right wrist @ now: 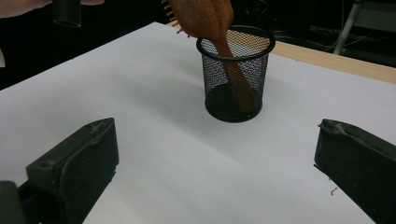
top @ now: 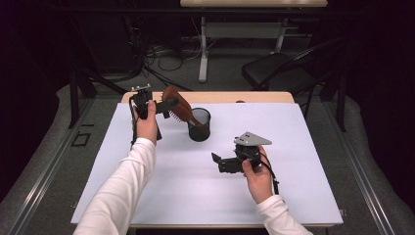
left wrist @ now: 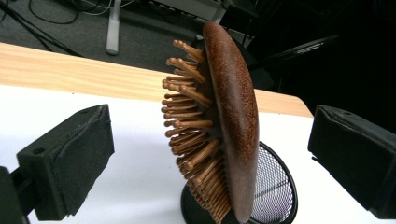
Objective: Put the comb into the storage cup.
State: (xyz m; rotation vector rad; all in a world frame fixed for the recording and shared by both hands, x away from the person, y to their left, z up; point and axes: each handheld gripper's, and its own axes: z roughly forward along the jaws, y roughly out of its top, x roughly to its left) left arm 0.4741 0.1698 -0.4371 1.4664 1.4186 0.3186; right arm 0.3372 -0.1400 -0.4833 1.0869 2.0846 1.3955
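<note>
A brown wooden hairbrush (top: pixel 178 106) stands handle-down in a black mesh cup (top: pixel 199 125) and leans left over the rim, bristles to the left. My left gripper (top: pixel 164 105) is open at the brush head. In the left gripper view, the brush head (left wrist: pixel 233 116) stands between the two wide-apart jaws without touching either pad, above the cup (left wrist: pixel 275 186). My right gripper (top: pixel 219 162) is open and holds nothing, low over the white mat in front of the cup. The right gripper view faces the cup (right wrist: pixel 236 79) with the brush (right wrist: pixel 205 14) in it.
A white mat (top: pixel 195 196) covers the wooden table (top: pixel 220 97), whose bare far edge runs behind the cup. A black chair (top: pixel 279 71) and another table's legs stand beyond it, with cables on the floor.
</note>
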